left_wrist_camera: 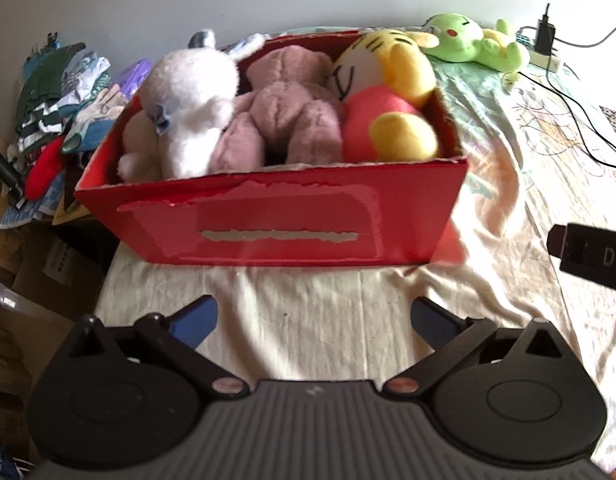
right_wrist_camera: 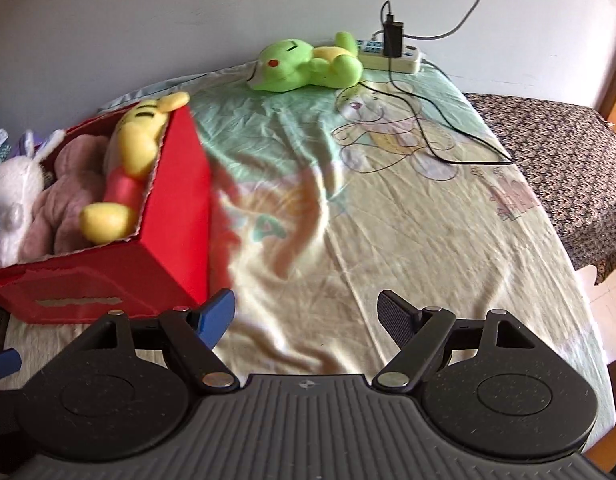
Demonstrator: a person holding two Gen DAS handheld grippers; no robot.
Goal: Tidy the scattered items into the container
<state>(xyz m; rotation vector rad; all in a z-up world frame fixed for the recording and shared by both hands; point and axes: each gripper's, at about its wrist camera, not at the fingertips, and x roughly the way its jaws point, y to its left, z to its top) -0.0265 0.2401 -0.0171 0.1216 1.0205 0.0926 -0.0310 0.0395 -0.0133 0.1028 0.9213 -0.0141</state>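
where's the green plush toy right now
The green plush toy lies on the bedsheet at the far end near the wall, outside the red box, right beside the white power strip.

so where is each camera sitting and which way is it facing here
Left wrist: rides the left gripper, facing the red box head-on; its open fingers show, plus the other gripper's tip at the right edge.
Right wrist: rides the right gripper, facing up the bed toward the green plush; open fingers show.
Shared: the red box, its toys and the green plush.
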